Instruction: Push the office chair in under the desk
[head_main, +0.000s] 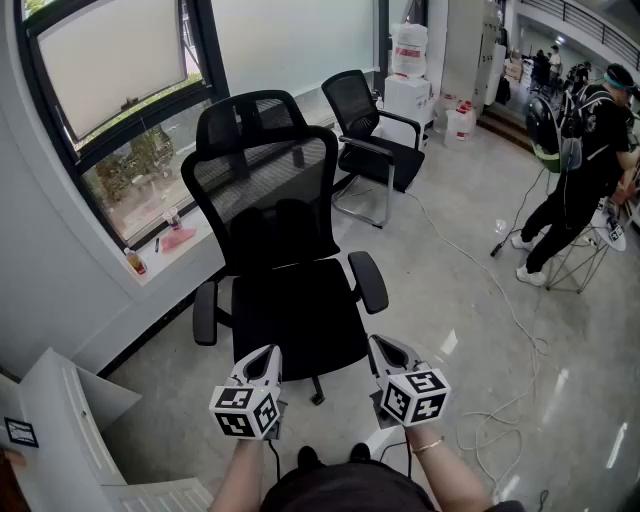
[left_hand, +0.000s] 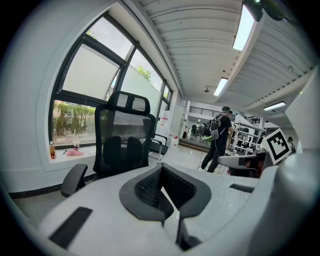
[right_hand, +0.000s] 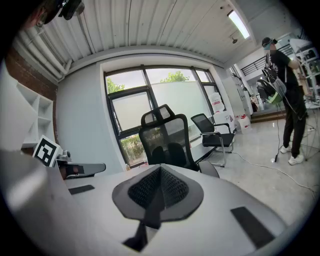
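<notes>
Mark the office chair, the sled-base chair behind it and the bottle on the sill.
office chair (head_main: 295, 310), head view, seat cushion.
sled-base chair (head_main: 350, 100), head view, mesh backrest.
bottle (head_main: 135, 263), head view, its body.

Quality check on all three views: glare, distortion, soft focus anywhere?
Head view: wide-angle bend along the window, light streaks on the glossy floor, office chair sharp. Left gripper view: heavy fisheye with black corners, ceiling light blown out, shut left tongs close up and slightly soft. Right gripper view: same fisheye, chair backlit and dark against the bright window.
</notes>
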